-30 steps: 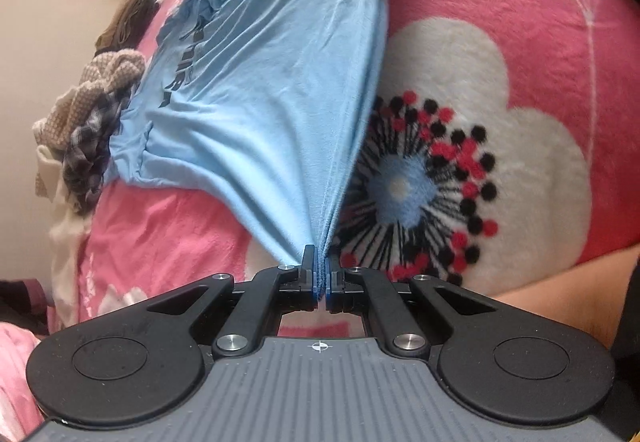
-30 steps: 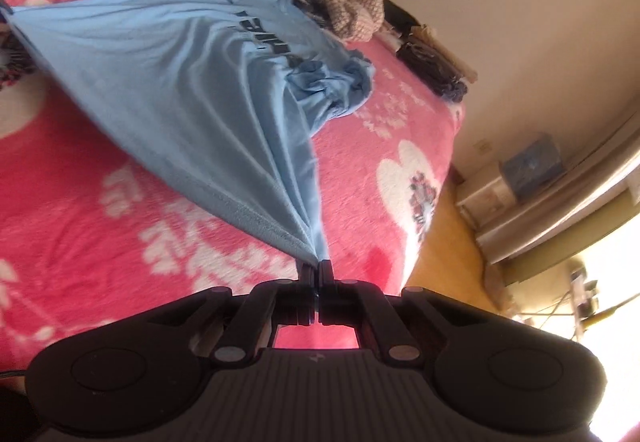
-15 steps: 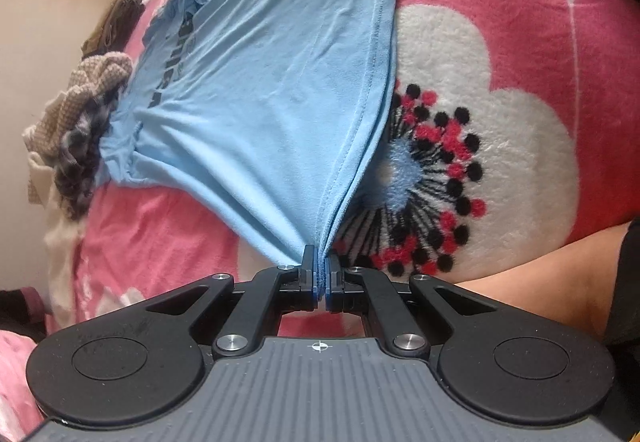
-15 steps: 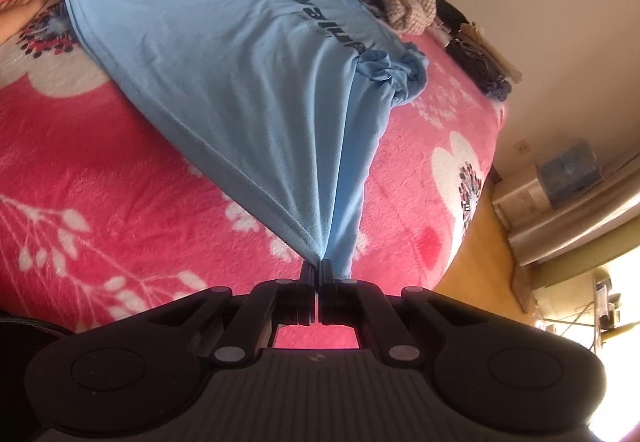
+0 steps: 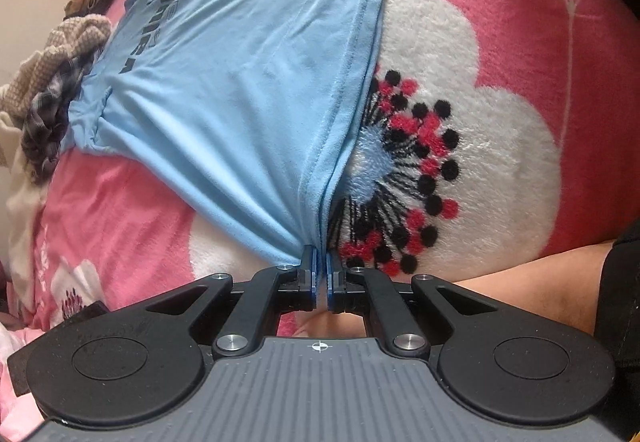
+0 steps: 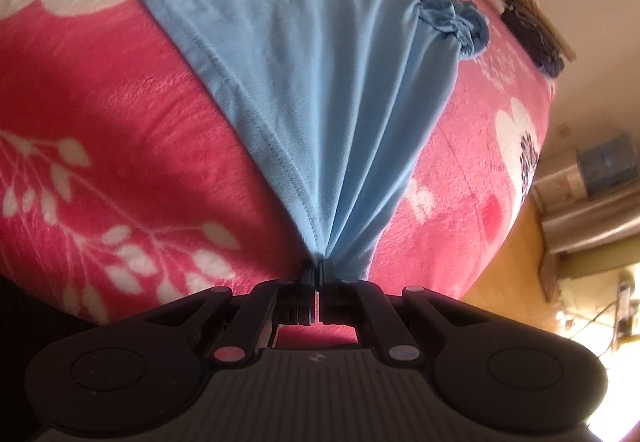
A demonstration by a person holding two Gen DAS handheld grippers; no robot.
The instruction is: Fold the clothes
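**Two grippers pinch the hem corners of a light blue T-shirt over a pink blanket**

Left wrist view: the left gripper (image 5: pixel 322 262) sits at the bottom centre, its black jaws pressed almost together on a bunched corner of the light blue T-shirt (image 5: pixel 240 82); the fabric fans out from the pinch, up and to the left, with tension folds running back toward the jaws; the stitched hem edge runs up the right side of the cloth; dark printed lettering (image 5: pixel 154 30) crosses the far part of the shirt, too distorted to read. The shirt lies over a pink fleece blanket (image 5: pixel 540 22) patterned with a large white flower (image 5: pixel 480 146) with black and red dots at its centre, just right of the hem. A heap of other clothes (image 5: pixel 56 82), knitted beige and dark check, lies at the shirt's far left end. A bare limb of the person (image 5: pixel 540 278) shows at lower right.

Right wrist view: the right gripper (image 6: pixel 318 270) is likewise clamped narrowly on a gathered corner of the same shirt; deep pleats radiate upward from it; the hem runs up to the left; a crumpled sleeve (image 6: pixel 456 22) rests on the blanket at upper right. The shirt's far body lies on the blanket; both pinched corners are pulled taut.
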